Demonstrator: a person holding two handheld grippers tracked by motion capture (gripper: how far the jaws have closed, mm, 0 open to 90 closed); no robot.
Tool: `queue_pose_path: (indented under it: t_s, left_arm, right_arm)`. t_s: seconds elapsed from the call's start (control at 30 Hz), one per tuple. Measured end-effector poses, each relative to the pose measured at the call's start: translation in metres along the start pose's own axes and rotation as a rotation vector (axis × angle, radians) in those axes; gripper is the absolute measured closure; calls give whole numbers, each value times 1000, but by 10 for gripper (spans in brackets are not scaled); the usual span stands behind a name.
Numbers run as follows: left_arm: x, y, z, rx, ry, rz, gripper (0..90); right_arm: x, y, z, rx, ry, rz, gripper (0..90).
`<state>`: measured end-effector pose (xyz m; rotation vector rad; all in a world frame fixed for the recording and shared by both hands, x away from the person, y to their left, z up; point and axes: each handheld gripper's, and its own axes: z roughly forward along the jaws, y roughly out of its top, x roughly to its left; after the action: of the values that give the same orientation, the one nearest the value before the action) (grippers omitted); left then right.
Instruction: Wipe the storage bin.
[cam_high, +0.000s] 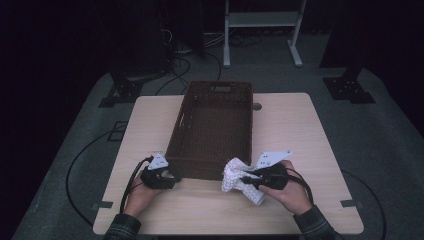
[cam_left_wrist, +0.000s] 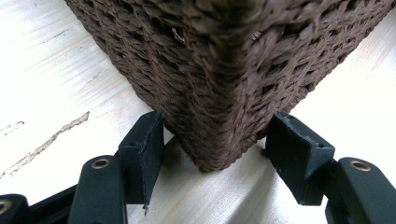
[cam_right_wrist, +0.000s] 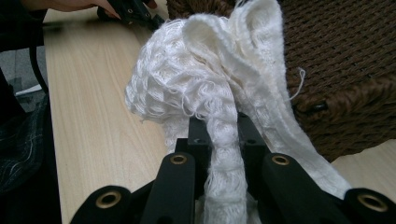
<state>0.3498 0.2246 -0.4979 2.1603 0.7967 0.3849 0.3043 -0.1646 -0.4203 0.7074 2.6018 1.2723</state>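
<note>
At the near edge of the light wooden table (cam_high: 300, 130), the person's two hands come in from the bottom of the high view, each with a black gripper. The right gripper (cam_high: 248, 181) is pinched tight on a white knitted cloth (cam_high: 236, 176) — in the right gripper view its jaws stand pressed together on a twisted strand of the fabric (cam_right_wrist: 224, 135), while the rest of the cloth bunches up in folds beyond the tips. The cloth hangs just in front of the near wall of the dark brown wicker basket (cam_high: 212, 155), close to its near right corner, with a loose end trailing down to the tabletop under the hand. The left gripper (cam_high: 169, 174) sits at the basket's near left corner; in the left gripper view its jaws straddle that woven corner (cam_left_wrist: 219, 93), one pad on each side — they stand very close to the wicker, though whether they actually press on it I cannot tell. The basket itself lies lengthwise away from the person, in the middle of the table. Beyond the far table edge, cables run over the grey floor to a white metal frame (cam_high: 260, 20).
</note>
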Motion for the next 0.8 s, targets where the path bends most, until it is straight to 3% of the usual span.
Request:
queue_pose_path:
  t_s: [0.8]
  left_arm:
    - [0,0,0,0,1,3,369]
  right_arm:
    - [-7,-14,18,49,5,21,792]
